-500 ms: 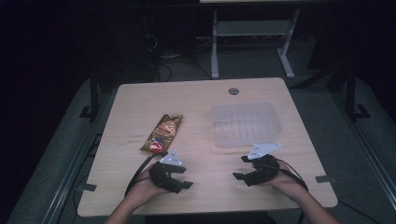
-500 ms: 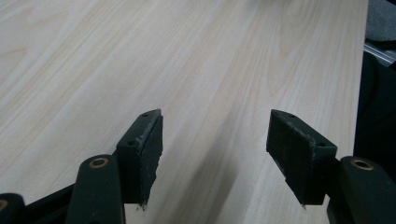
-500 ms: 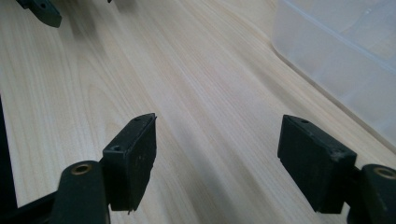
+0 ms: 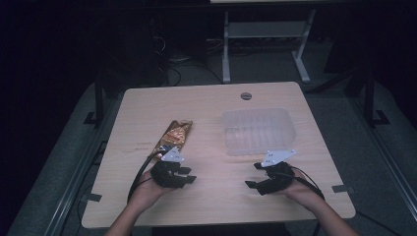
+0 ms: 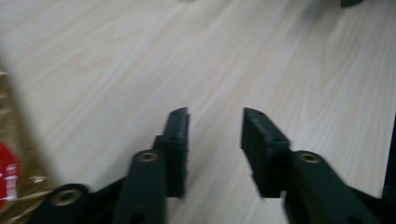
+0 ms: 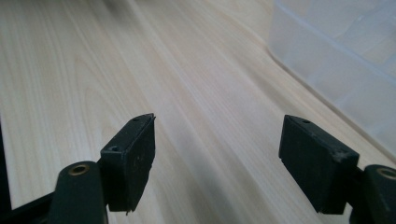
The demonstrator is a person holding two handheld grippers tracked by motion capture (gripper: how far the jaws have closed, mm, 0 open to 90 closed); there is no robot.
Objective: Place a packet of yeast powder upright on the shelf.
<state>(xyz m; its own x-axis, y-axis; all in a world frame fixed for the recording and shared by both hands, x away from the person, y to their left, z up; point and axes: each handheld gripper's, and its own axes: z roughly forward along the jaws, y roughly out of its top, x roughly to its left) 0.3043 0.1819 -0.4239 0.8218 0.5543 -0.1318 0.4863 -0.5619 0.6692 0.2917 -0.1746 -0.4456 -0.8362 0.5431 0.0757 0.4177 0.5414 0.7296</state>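
While both grippers sit low near our edge of the table [image 4: 211, 103], nothing is held yet. Our left gripper [image 4: 186, 177] has its jaws parted with bare wood between them; in the left gripper view [image 5: 215, 140] the gap is moderate and empty. The snack packet [image 4: 174, 136] lies flat just ahead of that gripper, close by but apart, and its golden wrapper shows at the side of the left gripper view [image 5: 14, 177]. Our right gripper [image 4: 253, 176] is spread wide, also empty [image 6: 217, 154]. The clear plastic container [image 4: 258, 130] stands just beyond it, open side up, its wall visible in the right gripper view [image 6: 336, 60]. We read the layout as packet on the left for pickup, container on the right as the likely drop spot.
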